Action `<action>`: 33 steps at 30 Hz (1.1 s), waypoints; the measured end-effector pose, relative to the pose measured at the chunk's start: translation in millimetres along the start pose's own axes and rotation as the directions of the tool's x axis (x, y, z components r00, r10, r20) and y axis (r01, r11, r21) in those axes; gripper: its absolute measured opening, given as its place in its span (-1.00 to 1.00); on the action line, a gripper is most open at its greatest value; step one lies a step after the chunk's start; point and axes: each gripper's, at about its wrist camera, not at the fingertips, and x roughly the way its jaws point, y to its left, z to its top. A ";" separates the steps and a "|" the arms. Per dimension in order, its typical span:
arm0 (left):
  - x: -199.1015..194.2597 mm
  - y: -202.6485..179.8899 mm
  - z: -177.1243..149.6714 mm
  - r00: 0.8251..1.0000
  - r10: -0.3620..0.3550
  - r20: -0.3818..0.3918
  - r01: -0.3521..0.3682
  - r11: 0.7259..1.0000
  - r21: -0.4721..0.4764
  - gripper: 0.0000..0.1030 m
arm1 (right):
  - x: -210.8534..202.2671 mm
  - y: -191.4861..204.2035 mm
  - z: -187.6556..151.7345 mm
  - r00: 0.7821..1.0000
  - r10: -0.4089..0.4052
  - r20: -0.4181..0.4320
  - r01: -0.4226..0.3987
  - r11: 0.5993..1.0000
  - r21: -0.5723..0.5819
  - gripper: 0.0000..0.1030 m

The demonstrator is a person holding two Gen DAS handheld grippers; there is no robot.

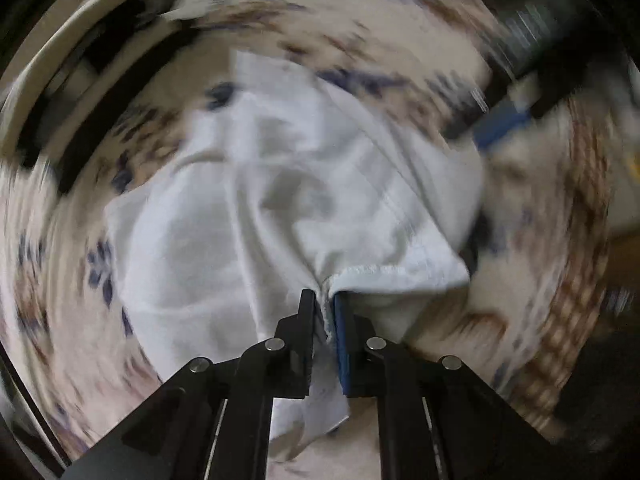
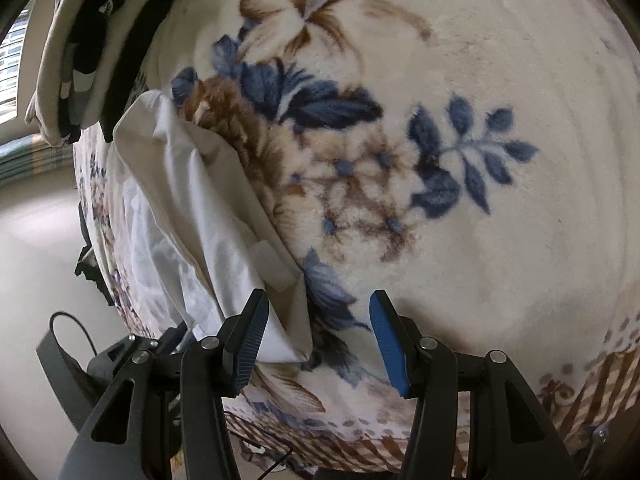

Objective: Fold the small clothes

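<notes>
A small white garment [image 1: 280, 200] lies crumpled on a cream blanket with blue and brown flowers [image 1: 360, 40]. My left gripper [image 1: 325, 308] is shut on the garment's hemmed edge, and the cloth bunches between its pads. The left wrist view is blurred by motion. In the right wrist view the same white garment [image 2: 192, 208] lies at the left on the blanket [image 2: 480, 100]. My right gripper [image 2: 318, 320] is open and empty, low over the blanket, with its left finger [image 2: 250, 340] beside the garment's near corner.
Folded clothes in cream and black [image 2: 80, 40] are stacked at the far left edge of the bed. A pale floor [image 2: 36, 240] and a black cable [image 2: 72, 328] lie to the left below the bed edge. A blue pad [image 1: 504, 124] shows at the right in the left wrist view.
</notes>
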 end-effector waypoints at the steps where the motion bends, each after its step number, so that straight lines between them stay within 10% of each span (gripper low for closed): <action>1: -5.8 13.9 -0.4 0.998 -0.051 0.024 0.053 0.995 -0.088 -0.86 | -1.3 0.0 -0.5 1.000 0.001 0.000 -0.001 1.000 -0.002 0.07; 4: -15.8 59.8 -8.7 0.988 -0.121 0.093 0.146 0.930 -0.338 -0.86 | -4.6 4.6 -2.0 1.000 0.003 0.005 -0.003 1.000 -0.030 0.07; 7: -16.4 113.1 -31.0 0.971 -0.154 0.181 0.233 0.761 -0.605 -0.85 | -2.9 12.6 -0.8 1.000 -0.004 0.004 0.004 0.998 -0.062 0.07; 9: -9.4 150.9 -60.1 0.947 -0.182 0.263 0.320 0.537 -0.780 -0.83 | 1.7 23.3 1.4 1.000 -0.006 0.005 0.006 0.997 -0.071 0.07; 10: -1.9 168.4 -79.8 0.920 -0.212 0.331 0.389 0.377 -0.841 -0.69 | 3.4 26.2 2.0 1.000 -0.006 0.007 0.007 0.997 -0.077 0.07; 11: 2.1 177.9 -95.3 0.899 -0.224 0.376 0.427 0.259 -0.866 -0.25 | 5.9 30.5 2.5 1.000 -0.009 0.008 0.009 0.996 -0.087 0.07; 13: -1.0 190.4 -118.4 0.855 -0.195 0.481 0.508 0.126 -0.852 0.43 | 10.5 40.4 2.9 1.000 -0.014 0.014 0.015 0.994 -0.105 0.07; 15: -10.9 194.9 -123.9 0.852 -0.168 0.496 0.520 0.154 -0.840 0.43 | 13.9 48.7 3.3 1.000 -0.024 0.019 0.026 0.993 -0.117 0.07; 24: 6.3 211.5 -42.3 0.932 -0.161 0.323 0.360 0.489 -0.795 0.41 | 11.5 97.7 38.0 0.994 0.011 0.113 0.005 0.990 -0.140 0.07; 26: 12.4 214.2 -34.9 0.940 -0.151 0.305 0.337 0.540 -0.771 -0.52 | 12.1 104.9 56.0 0.987 0.055 0.152 -0.038 0.993 -0.114 0.07; 27: 14.1 215.8 -29.0 0.940 -0.157 0.304 0.339 0.556 -0.759 -0.93 | 13.2 107.9 65.3 0.982 0.075 0.176 -0.059 0.994 -0.095 0.07; 31: -1.1 222.0 -15.1 0.935 -0.124 0.333 0.335 0.619 -0.711 -0.99 | 27.8 121.3 96.1 0.975 0.115 0.188 -0.104 0.992 -0.065 0.03; 33: -1.5 230.8 -15.8 0.921 -0.166 0.352 0.380 0.576 -0.723 -0.94 | 30.3 129.0 100.7 0.975 0.068 0.211 -0.052 0.995 -0.081 -0.47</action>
